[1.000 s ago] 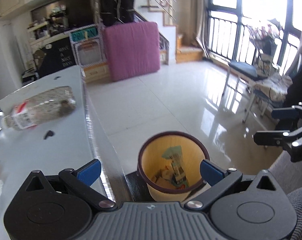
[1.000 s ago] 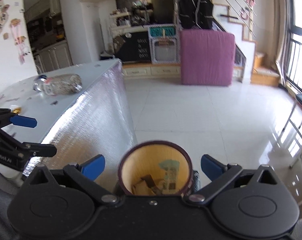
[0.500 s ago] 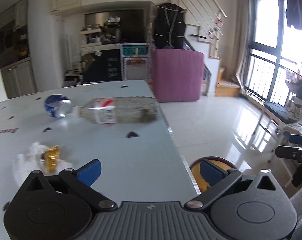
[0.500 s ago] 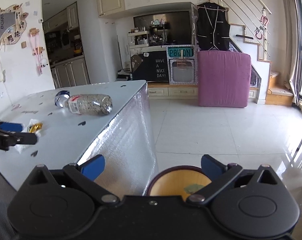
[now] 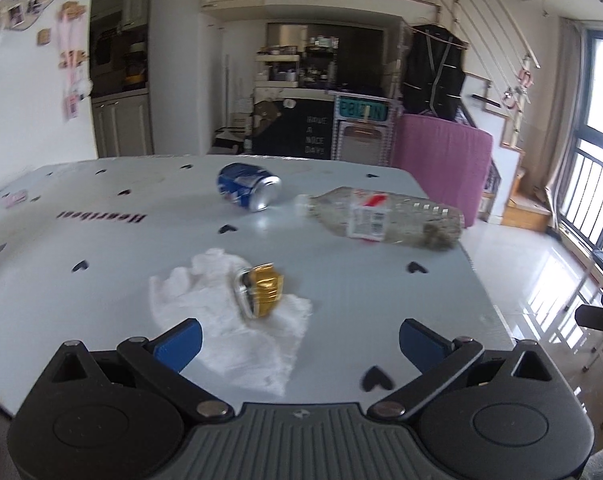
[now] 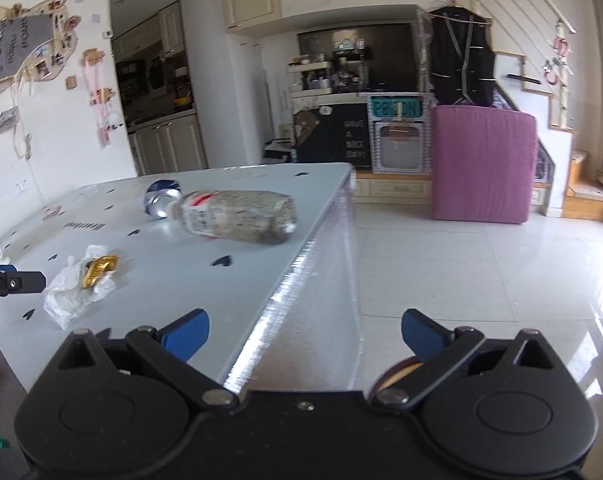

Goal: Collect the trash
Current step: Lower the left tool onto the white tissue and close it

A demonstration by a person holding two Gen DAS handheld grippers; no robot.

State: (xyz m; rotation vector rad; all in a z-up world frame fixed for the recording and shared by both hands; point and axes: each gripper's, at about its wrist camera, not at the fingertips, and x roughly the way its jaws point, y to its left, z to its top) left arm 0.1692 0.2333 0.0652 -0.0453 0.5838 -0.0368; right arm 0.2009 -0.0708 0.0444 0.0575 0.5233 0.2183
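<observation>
Nearby, gold can (image 5: 261,290) atop tissue (image 5: 229,320), bottle (image 5: 385,216) beyond

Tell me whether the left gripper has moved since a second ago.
Yes. The left gripper swung from above the floor bin to over the table, now facing the gold can on the tissue.

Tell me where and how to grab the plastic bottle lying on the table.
Grip the plastic bottle across its round body near the label, coming down from above. It lies on its side on the table, cap toward the blue can, so open jaws can straddle its width. The left gripper seems closest.
</observation>
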